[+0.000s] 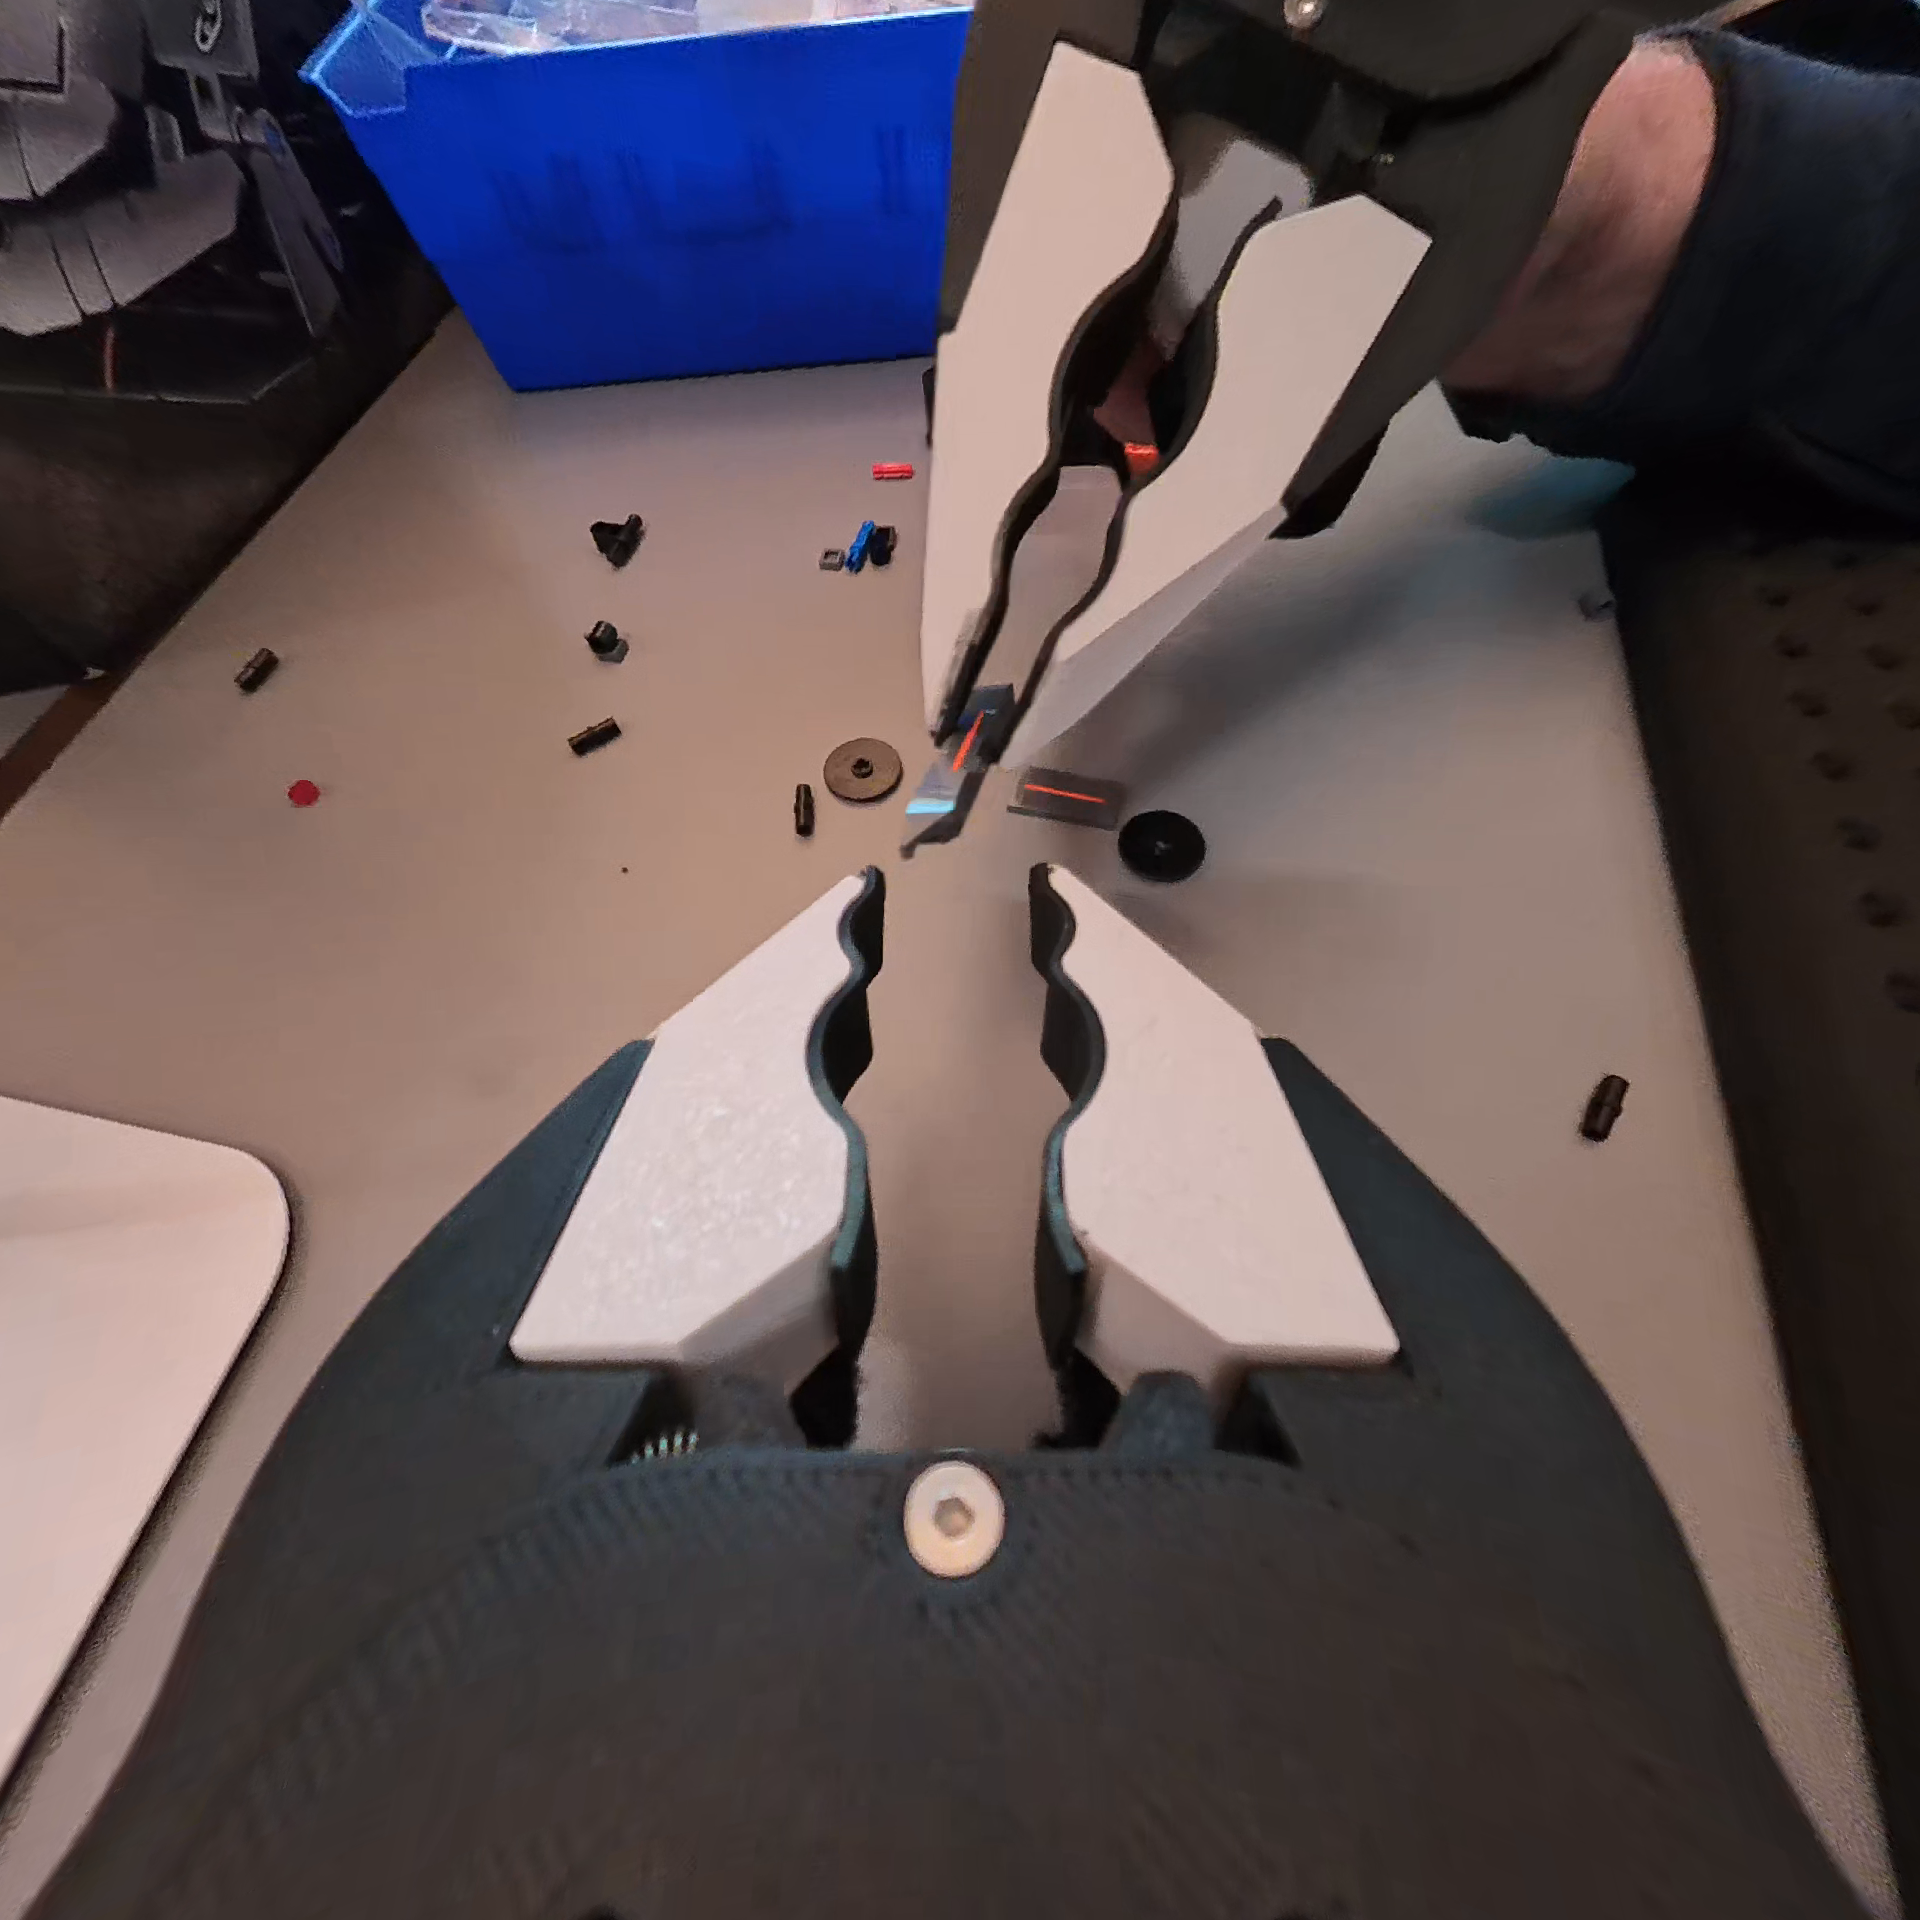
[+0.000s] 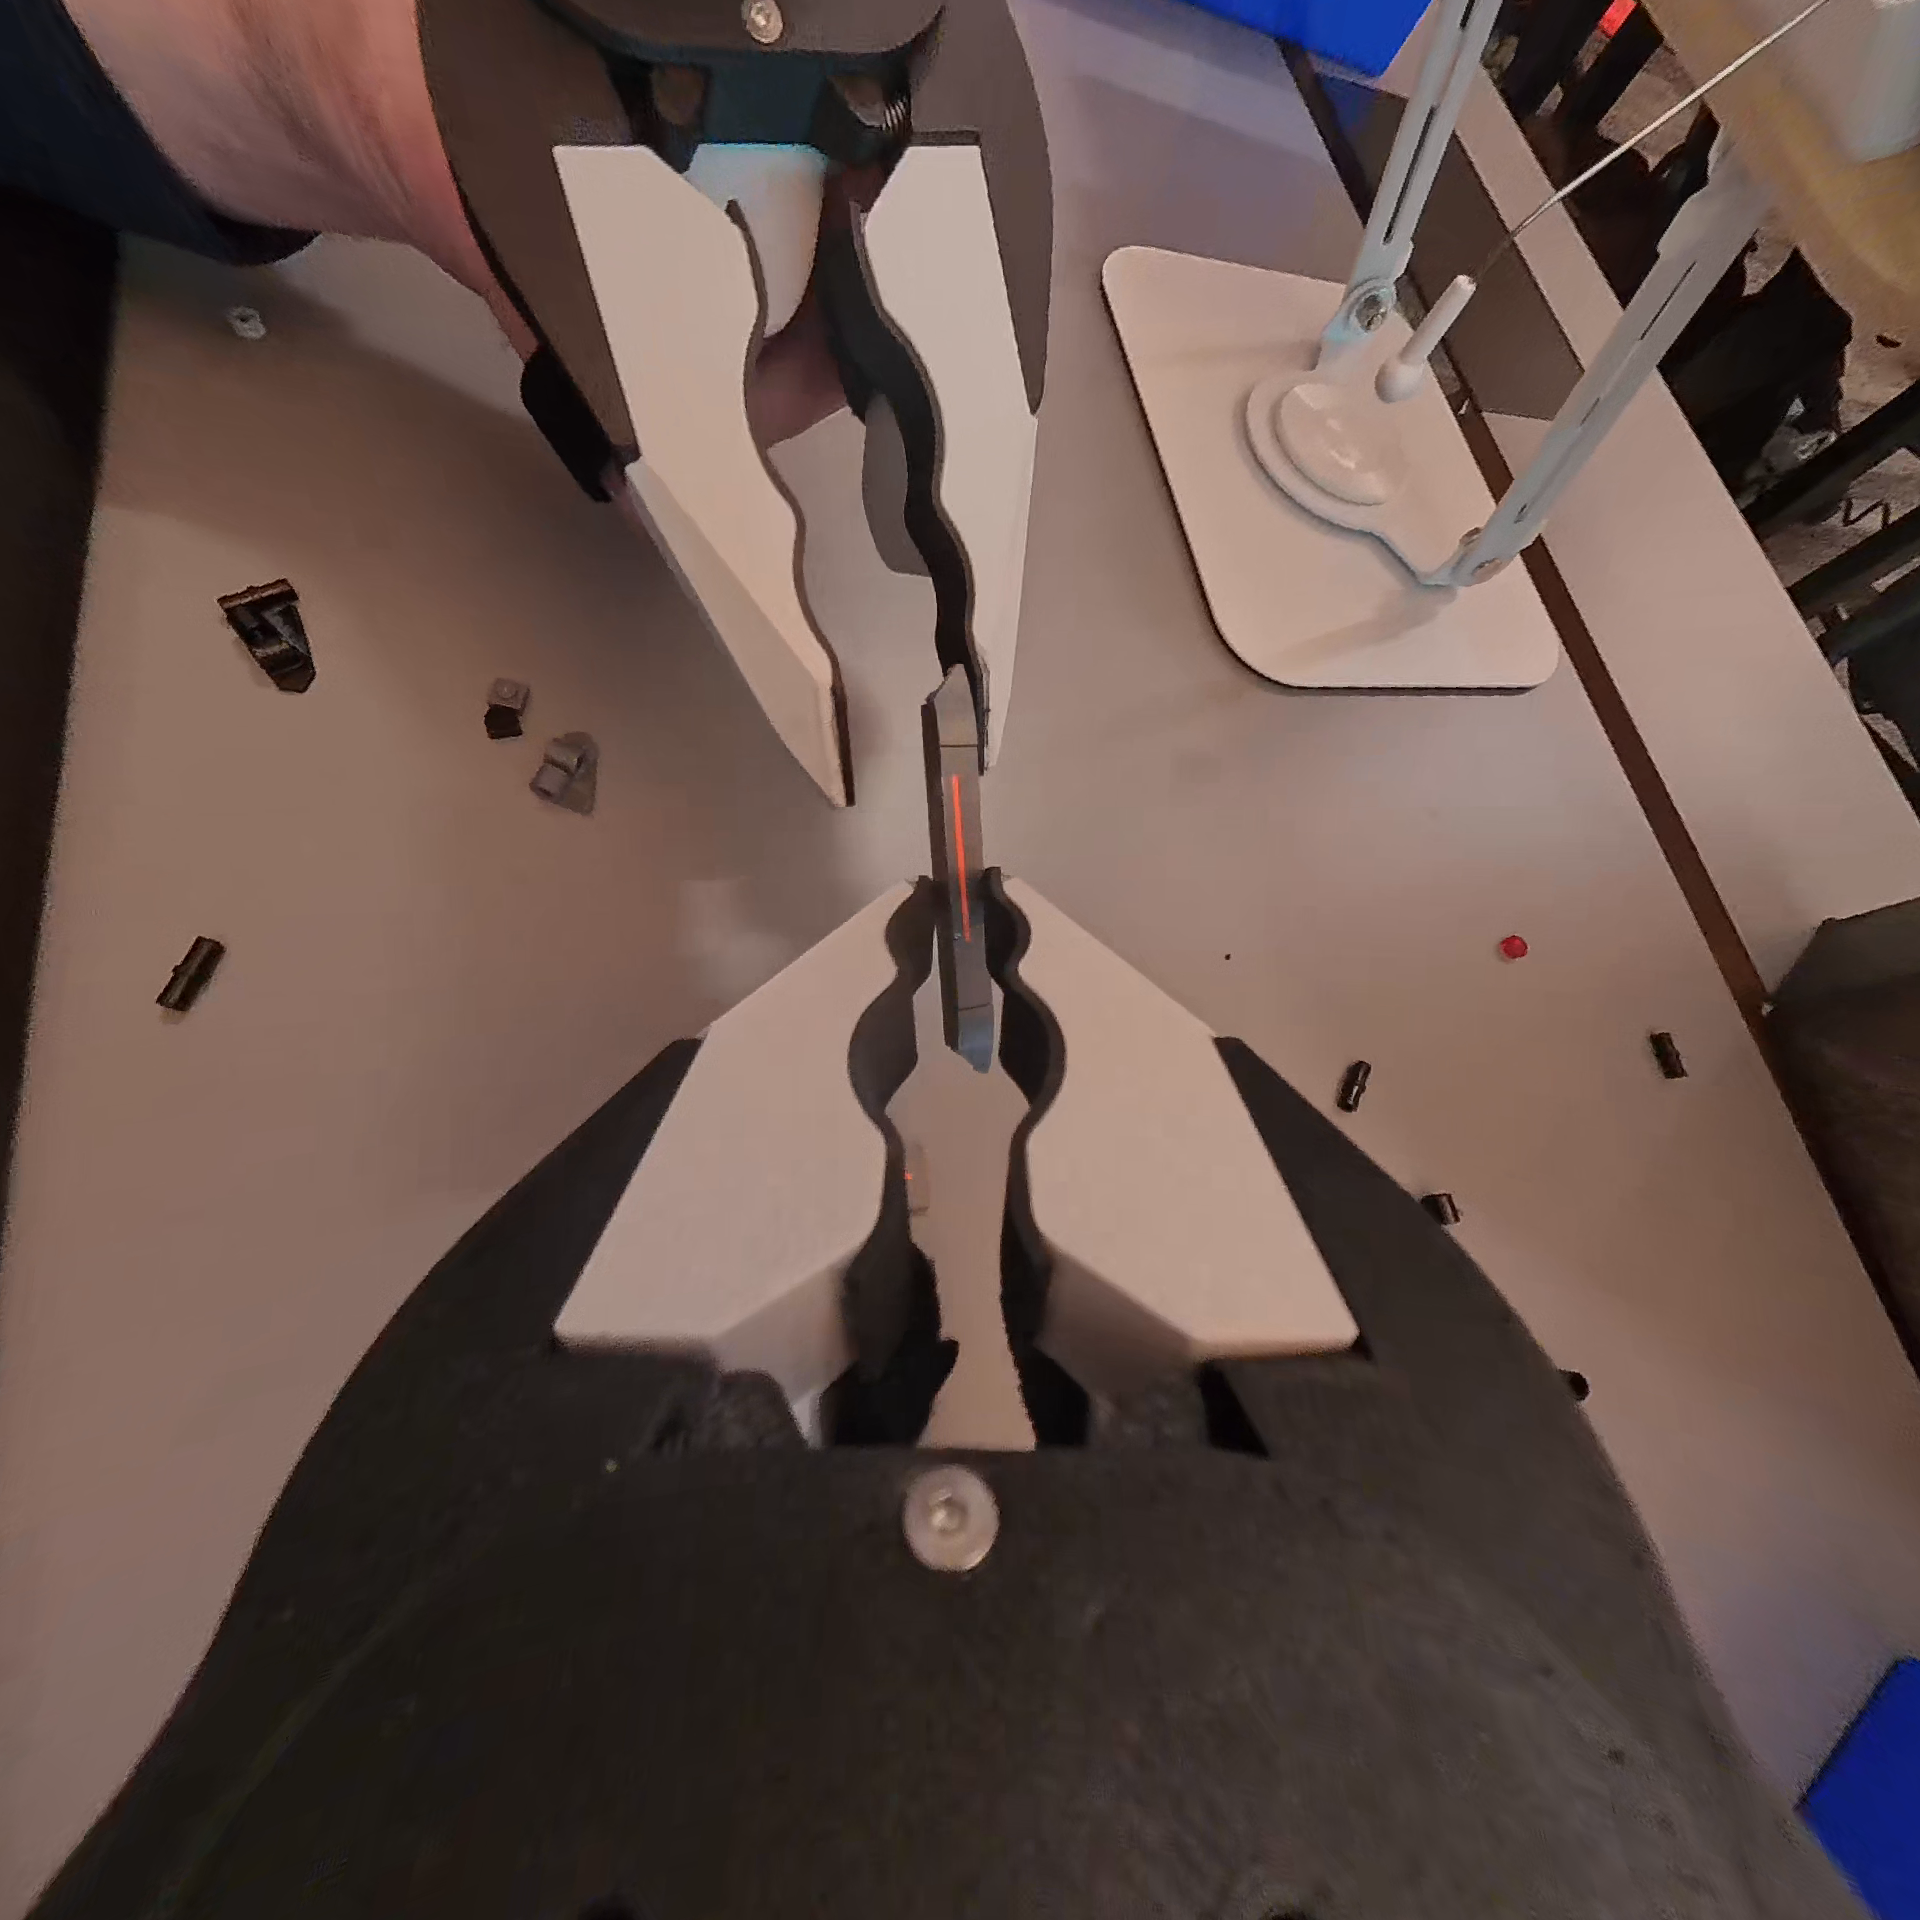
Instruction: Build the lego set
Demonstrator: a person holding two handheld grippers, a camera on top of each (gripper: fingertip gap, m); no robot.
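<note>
Currently itemised, working from the centre of the grey table (image 1: 1351,987) outward.

Item one: right gripper (image 2: 956,894), jaws pressed together on a slim dark lego piece with an orange stripe (image 2: 961,862), which is standing out past the fingertips above the table. In the left wrist view the same gripper (image 1: 977,727) is reaching down from above, pinching the piece (image 1: 971,743) at its tips.

Item two: left gripper (image 1: 956,878), jaws spread, nothing between them. In the right wrist view one of its fingertips (image 2: 971,696) is sitting right at the far end of the striped piece; whether it is actually touching cannot be told.

Item three: a second striped dark piece (image 1: 1065,798) is lying flat on the table just beside the held one, with two black round discs (image 1: 862,769) (image 1: 1162,847) near it.

Item four: loose small parts are lying scattered about, among them black pins (image 1: 594,737), a red stud (image 1: 302,794) and a blue connector (image 1: 858,547). A blue bin (image 1: 665,208) is standing at the far edge; a white lamp base (image 2: 1340,488) is standing to one side.

Handling note, as judgement: the step looks like a hand-over or alignment of the striped piece. Best done by keeping the right grip firm, closing the left jaws squarely on the free end, and avoiding twist, since the piece is thin and likely to pivot.
</note>
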